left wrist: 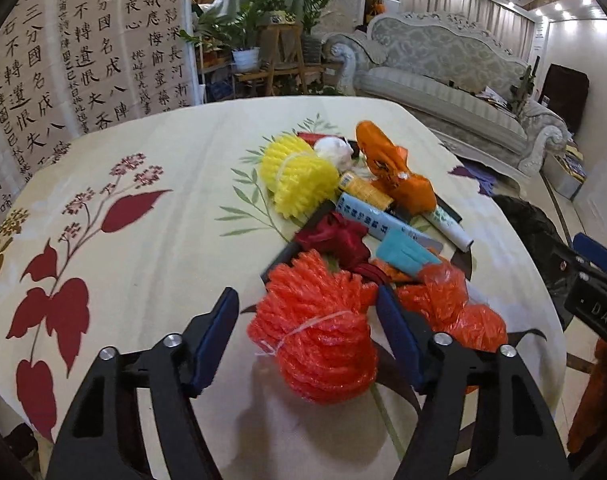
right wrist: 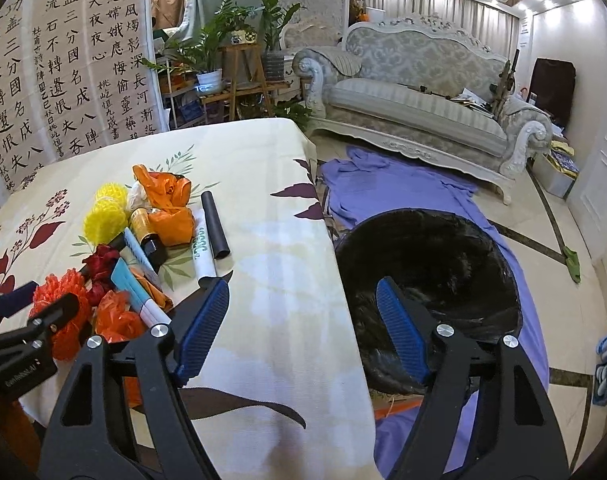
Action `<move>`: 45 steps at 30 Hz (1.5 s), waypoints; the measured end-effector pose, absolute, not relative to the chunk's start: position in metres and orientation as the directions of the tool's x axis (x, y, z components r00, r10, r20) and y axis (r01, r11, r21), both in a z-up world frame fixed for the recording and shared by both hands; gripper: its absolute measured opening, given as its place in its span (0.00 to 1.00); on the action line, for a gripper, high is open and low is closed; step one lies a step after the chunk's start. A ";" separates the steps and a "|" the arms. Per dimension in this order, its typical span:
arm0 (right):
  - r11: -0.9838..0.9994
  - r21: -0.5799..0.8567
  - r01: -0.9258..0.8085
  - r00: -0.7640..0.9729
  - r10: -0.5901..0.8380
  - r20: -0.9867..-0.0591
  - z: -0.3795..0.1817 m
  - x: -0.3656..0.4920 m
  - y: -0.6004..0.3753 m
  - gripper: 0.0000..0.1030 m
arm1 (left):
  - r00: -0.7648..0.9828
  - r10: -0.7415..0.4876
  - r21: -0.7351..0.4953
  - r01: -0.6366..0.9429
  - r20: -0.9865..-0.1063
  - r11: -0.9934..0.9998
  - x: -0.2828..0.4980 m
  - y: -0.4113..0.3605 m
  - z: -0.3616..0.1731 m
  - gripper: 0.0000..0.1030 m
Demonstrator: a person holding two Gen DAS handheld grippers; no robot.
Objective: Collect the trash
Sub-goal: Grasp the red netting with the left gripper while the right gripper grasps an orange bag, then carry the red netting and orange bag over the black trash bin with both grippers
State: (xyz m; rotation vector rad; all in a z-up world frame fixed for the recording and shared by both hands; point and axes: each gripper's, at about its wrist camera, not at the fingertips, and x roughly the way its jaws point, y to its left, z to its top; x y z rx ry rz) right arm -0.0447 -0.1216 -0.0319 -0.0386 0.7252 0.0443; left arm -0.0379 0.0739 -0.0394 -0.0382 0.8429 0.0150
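Note:
A pile of trash lies on the floral tablecloth (left wrist: 143, 184). Nearest is a red-orange foam net bundle (left wrist: 315, 332), which also shows in the right wrist view (right wrist: 65, 312). My left gripper (left wrist: 307, 312) is open with its fingers on either side of that bundle, not closed on it. Behind it lie a yellow foam net (left wrist: 295, 176), an orange plastic bag (left wrist: 395, 172), a crumpled red wrapper (left wrist: 331, 236) and paper tubes (left wrist: 383, 220). My right gripper (right wrist: 303, 300) is open and empty, over the table edge beside a black trash bag (right wrist: 427, 272) on the floor.
A black tube (right wrist: 215, 220) and a white marker-like roll (right wrist: 203, 248) lie on the table. A purple cloth (right wrist: 383, 184) covers the floor. A sofa (right wrist: 415, 100) and plant stands (right wrist: 239, 72) are behind. The left gripper body (right wrist: 23, 340) is in the right wrist view.

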 end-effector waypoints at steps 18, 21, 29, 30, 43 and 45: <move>0.982 -0.017 -0.190 0.747 0.133 -0.651 -0.024 -0.068 -0.075 0.72 | 0.688 0.021 -0.051 -0.085 -0.725 0.995 -0.071 0.115 -0.028 0.49; 0.973 -0.017 -0.229 0.740 0.163 -0.652 -0.024 -0.075 -0.062 0.72 | 0.693 0.045 -0.048 -0.113 -0.719 0.992 -0.076 0.127 -0.027 0.49; 0.945 -0.004 -0.326 0.681 0.232 -0.694 -0.037 -0.085 -0.035 0.54 | 0.698 0.106 -0.029 -0.179 -0.709 0.983 -0.092 0.148 -0.033 0.49; 0.941 0.005 -0.337 0.668 0.243 -0.703 -0.040 -0.086 -0.033 0.46 | 0.699 0.112 -0.026 -0.184 -0.707 0.983 -0.093 0.149 -0.033 0.49; 0.936 -0.015 -0.352 0.717 0.260 -0.647 -0.026 -0.103 -0.037 0.31 | 0.742 0.098 -0.022 -0.151 -0.663 0.988 -0.098 0.134 -0.021 0.49; 0.943 -0.025 -0.331 0.744 0.244 -0.622 -0.019 -0.105 -0.046 0.31 | 0.754 0.084 -0.025 -0.131 -0.652 0.991 -0.095 0.126 -0.017 0.49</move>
